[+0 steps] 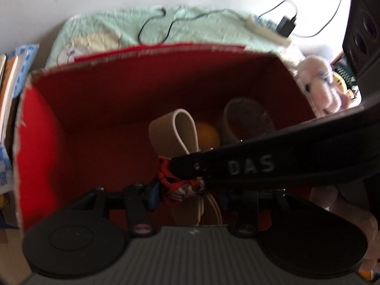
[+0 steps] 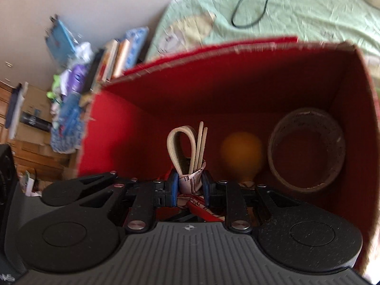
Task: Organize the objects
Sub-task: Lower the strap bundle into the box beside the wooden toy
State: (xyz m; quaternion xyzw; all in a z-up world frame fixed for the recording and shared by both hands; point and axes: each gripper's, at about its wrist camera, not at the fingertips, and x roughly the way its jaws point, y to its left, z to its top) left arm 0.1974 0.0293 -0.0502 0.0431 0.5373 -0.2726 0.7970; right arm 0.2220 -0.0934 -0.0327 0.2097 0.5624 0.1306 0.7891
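Red cardboard box (image 2: 133, 123) fills both views, open-topped, its rim frayed; it sits on a pale green bedsheet (image 2: 296, 16) with a black cable (image 2: 251, 7) trailing over it. My right gripper (image 2: 190, 185) is inside the box, its blue-padded fingers (image 2: 173, 185) clamped on a patterned red-and-white cloth bundle (image 2: 190, 182); a cream strap loop (image 2: 177, 147) and two thin flat sticks (image 2: 200, 144) stand up out of the bundle. What the bundle is I cannot make out, and its lower part is hidden behind the gripper body. On the box floor beyond lie a blurred orange ball (image 2: 241, 156) and, to its right, a brown tape roll (image 2: 306, 149) near the corner. In the left wrist view my left gripper (image 1: 187, 194) hangs over the same box, but a black arm of the right tool, lettered "DAS" (image 1: 251, 166), crosses in front; I cannot tell whether the left fingers are apart or closed. Same bundle (image 1: 178, 185) shows just ahead of them, whether touching I cannot say. Books (image 2: 114, 61) stand at the left, blurred; a pink plush toy (image 1: 318, 83) sits right of the box, partly cut off.
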